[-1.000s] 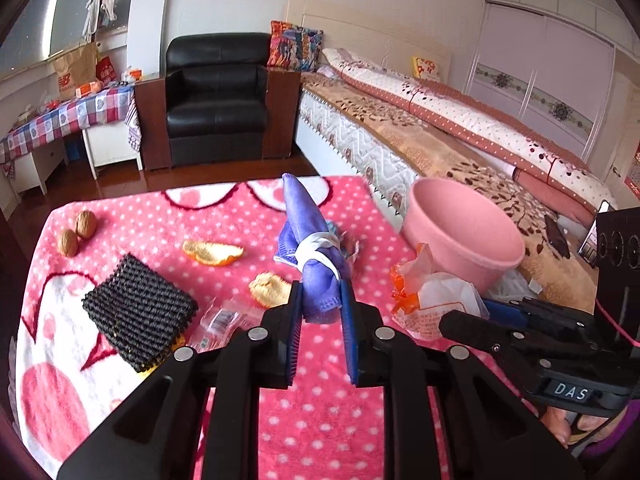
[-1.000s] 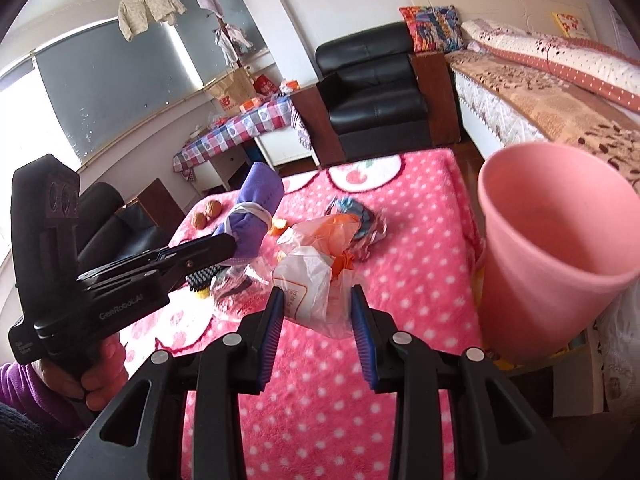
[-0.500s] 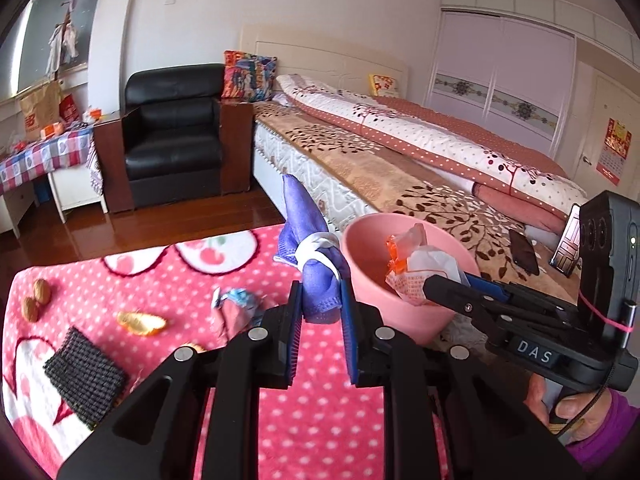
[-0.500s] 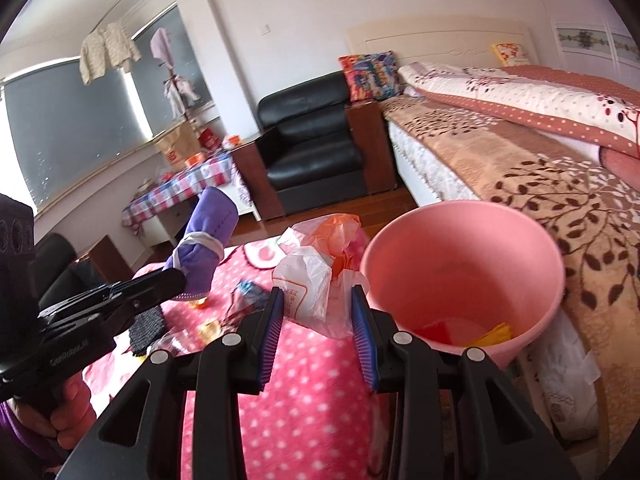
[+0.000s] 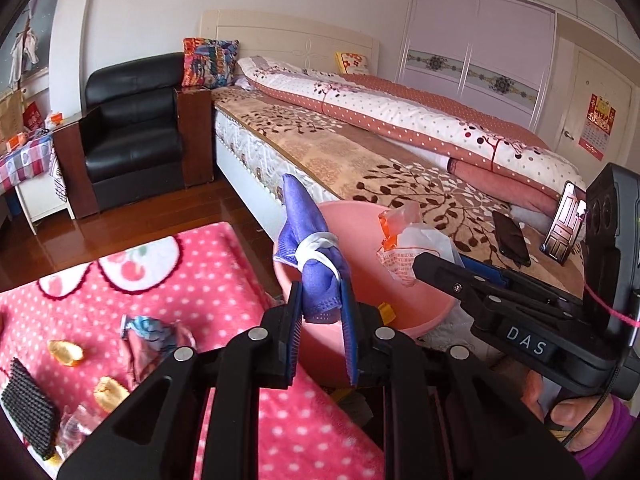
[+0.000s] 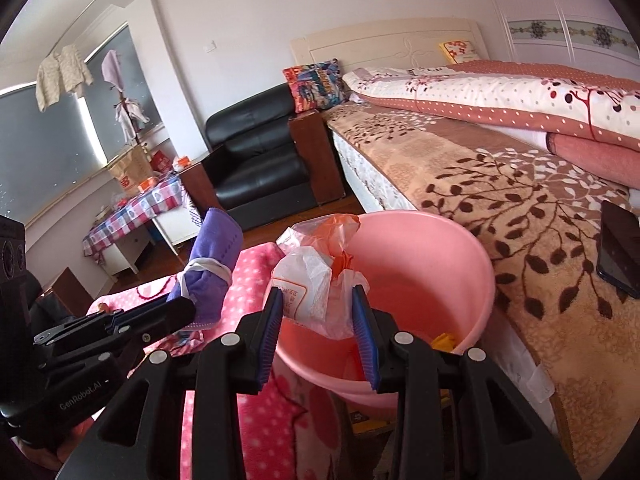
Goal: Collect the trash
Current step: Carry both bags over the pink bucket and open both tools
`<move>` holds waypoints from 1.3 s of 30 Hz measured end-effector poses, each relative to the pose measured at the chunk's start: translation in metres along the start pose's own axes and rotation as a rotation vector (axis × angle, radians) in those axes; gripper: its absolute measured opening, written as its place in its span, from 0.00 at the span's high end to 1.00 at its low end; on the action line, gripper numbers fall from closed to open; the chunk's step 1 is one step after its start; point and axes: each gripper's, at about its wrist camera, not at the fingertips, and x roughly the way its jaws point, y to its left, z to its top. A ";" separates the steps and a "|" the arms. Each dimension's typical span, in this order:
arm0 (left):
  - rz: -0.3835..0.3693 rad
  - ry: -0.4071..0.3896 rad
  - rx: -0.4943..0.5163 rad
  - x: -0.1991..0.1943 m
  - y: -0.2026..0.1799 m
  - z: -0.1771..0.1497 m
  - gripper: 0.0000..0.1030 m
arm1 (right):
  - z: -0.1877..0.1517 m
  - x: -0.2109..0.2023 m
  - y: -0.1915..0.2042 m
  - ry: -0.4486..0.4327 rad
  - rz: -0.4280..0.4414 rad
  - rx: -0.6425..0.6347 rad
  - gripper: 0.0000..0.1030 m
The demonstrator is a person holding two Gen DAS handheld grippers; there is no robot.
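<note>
My left gripper (image 5: 322, 300) is shut on a rolled purple face mask (image 5: 308, 232) tied with its white strap, held over the near rim of a pink bucket (image 5: 404, 304). To its right, my right gripper (image 5: 436, 266) holds a crumpled white and orange plastic bag (image 5: 408, 240) above the bucket's mouth. In the right wrist view the right gripper (image 6: 318, 308) is shut on the plastic bag (image 6: 312, 276), just over the near rim of the bucket (image 6: 440, 264). The left gripper (image 6: 176, 312) with the mask (image 6: 214, 264) sits to the left, at the table's edge.
A pink polka-dot tablecloth (image 5: 200, 280) carries orange peels (image 5: 66, 352), a crumpled wrapper (image 5: 148, 328) and a black pad (image 5: 28, 412). Yellow scraps (image 6: 444, 340) lie in the bucket. A bed (image 5: 360, 152) with a phone (image 5: 512, 240) stands right behind it; a black armchair (image 5: 132, 128) stands further back.
Both grippers have swung right from over the table to the pink bucket, each still carrying its piece. The bag now hangs over the bucket's mouth.
</note>
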 end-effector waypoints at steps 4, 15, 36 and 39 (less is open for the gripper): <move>-0.006 0.026 0.012 0.019 -0.008 0.001 0.82 | -0.001 0.011 -0.014 0.014 -0.024 0.016 0.66; -0.019 0.082 0.004 0.050 -0.017 -0.001 0.77 | -0.007 0.026 -0.032 0.038 -0.068 0.034 0.61; 0.024 -0.001 -0.014 0.009 -0.006 0.003 0.66 | -0.012 0.006 0.005 0.029 -0.012 0.019 0.57; 0.054 -0.024 -0.024 -0.003 0.000 0.000 0.66 | -0.015 0.000 0.016 0.026 0.006 0.017 0.54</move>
